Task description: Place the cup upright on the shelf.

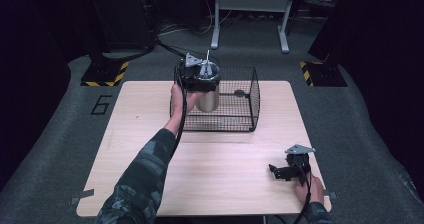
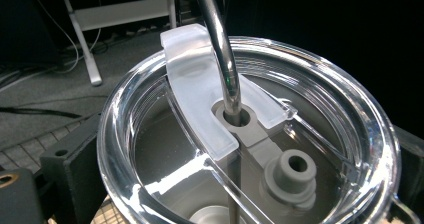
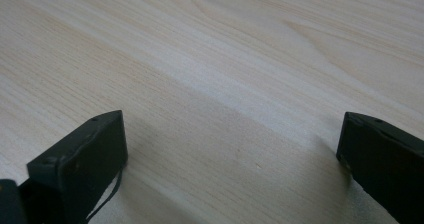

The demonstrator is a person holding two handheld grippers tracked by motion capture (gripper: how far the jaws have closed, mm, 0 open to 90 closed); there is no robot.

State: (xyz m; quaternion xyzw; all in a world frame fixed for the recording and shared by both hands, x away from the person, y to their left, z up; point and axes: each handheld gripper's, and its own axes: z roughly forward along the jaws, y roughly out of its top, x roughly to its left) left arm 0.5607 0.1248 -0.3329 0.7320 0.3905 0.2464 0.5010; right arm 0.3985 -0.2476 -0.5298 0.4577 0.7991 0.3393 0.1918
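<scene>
- Tumbler [image 1: 207, 98]: steel, clear lid [image 2: 250, 134], metal straw [image 2: 220, 49] through the lid hole. It stands upright at the left end of the wire basket [image 1: 250, 96].
- Left gripper [image 1: 200, 76]: jaws clamped on the tumbler near its rim.
- Step in hand, as judged: placing the tumbler in the basket or lifting it out.
- Next move: keep it upright and clear the basket wall.
- Right gripper [image 1: 280, 171]: jaws spread wide, holding nothing, low over the bench [image 1: 225, 184].

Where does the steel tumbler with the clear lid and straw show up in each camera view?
High view: the tumbler is top centre, held by the left gripper at the wire basket.
Left gripper view: its clear lid is seen close up.
Right gripper view: bare table.
Shared landmark: the metal straw.
</scene>
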